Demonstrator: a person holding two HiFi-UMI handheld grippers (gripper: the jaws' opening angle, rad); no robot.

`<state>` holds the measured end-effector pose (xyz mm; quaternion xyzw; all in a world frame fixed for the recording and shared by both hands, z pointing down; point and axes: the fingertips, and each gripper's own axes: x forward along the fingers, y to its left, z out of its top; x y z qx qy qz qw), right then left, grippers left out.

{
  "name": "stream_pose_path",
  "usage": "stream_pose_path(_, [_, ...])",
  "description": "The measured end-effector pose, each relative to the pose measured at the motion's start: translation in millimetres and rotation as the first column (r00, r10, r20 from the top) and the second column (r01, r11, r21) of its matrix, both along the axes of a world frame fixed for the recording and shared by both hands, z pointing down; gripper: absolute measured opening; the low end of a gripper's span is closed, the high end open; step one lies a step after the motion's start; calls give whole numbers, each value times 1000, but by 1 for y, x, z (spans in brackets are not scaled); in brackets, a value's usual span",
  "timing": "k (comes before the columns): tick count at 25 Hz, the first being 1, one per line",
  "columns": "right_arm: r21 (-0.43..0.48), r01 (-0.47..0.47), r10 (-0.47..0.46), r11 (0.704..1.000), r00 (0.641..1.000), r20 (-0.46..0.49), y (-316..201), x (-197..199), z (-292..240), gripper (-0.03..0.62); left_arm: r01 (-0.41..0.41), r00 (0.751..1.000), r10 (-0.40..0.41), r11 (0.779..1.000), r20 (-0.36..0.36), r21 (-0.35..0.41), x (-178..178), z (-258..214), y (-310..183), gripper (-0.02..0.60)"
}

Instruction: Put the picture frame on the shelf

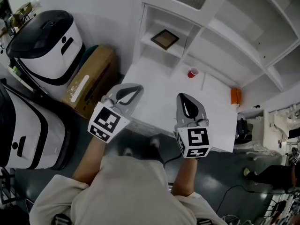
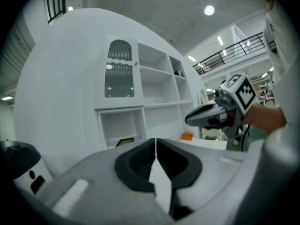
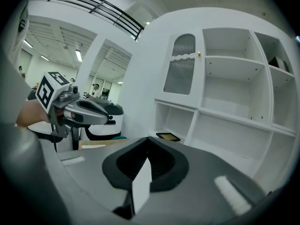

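Note:
The dark picture frame (image 1: pixel 164 39) lies flat on the low left shelf of the white shelf unit (image 1: pixel 220 29); it also shows in the left gripper view as the frame (image 2: pixel 124 142) and in the right gripper view as the frame (image 3: pixel 168 136). My left gripper (image 1: pixel 132 91) hangs over the white table's near edge, jaws shut on nothing. Beside it, my right gripper (image 1: pixel 184 100) is likewise shut and empty. Both point toward the shelves, well short of the frame. In their own views the left gripper (image 2: pixel 155 142) and right gripper (image 3: pixel 148 142) show pads pressed together.
A red cup (image 1: pixel 192 72) and an orange object (image 1: pixel 236 96) stand on the white table (image 1: pixel 154 86). A cardboard box (image 1: pixel 93 81) and two white-and-black machines (image 1: pixel 49 43) stand at the left. Cables lie on the floor at the right.

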<state>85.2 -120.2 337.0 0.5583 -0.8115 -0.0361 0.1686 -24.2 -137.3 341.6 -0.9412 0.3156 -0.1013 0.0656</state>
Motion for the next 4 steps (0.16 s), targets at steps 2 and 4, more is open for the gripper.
stream_pose_path(2, [-4, -2, 2, 1000, 1000, -5, -3, 0, 2, 6, 2, 1000, -2, 1000, 1, -1, 0, 1, -3, 9])
stream_pose_path(4, [-8, -3, 3, 1000, 1000, -9, -6, 1, 4, 6, 4, 1000, -4, 1000, 2, -2, 0, 1, -6, 9])
